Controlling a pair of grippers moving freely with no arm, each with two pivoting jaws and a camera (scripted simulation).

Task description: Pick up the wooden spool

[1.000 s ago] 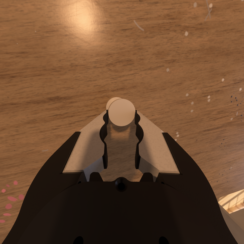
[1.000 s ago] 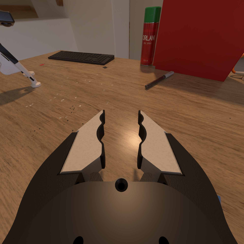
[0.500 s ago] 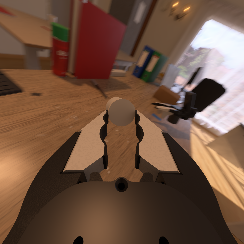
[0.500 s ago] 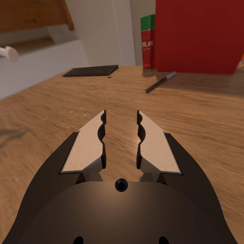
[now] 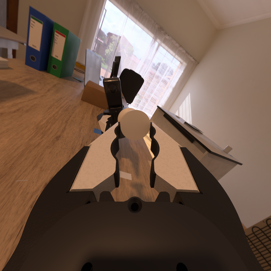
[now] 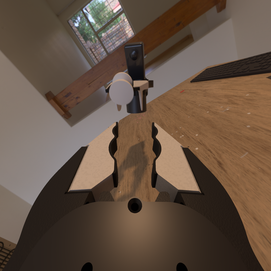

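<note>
The wooden spool (image 5: 134,124) is a pale cylinder with round end discs, one flat end facing the camera. My left gripper (image 5: 134,126) is shut on it at the fingertips and holds it above the wooden table (image 5: 36,132). In the right wrist view the spool (image 6: 121,91) hangs in the air above the table's end, in the far gripper. My right gripper (image 6: 134,126) is open and empty, low over the table (image 6: 212,139), and faces the left one. Its black camera mount (image 5: 113,93) shows beyond the spool in the left wrist view.
A blue binder (image 5: 36,41) and a green binder (image 5: 61,49) stand at the far left, with a cardboard box (image 5: 93,95) nearby. A white desk unit (image 5: 190,139) is on the right. A black keyboard (image 6: 234,68) lies on the table's far right.
My left gripper has lifted the spool off the table and swung up and round to face the right gripper. The right gripper has turned left and rolled to face it.
</note>
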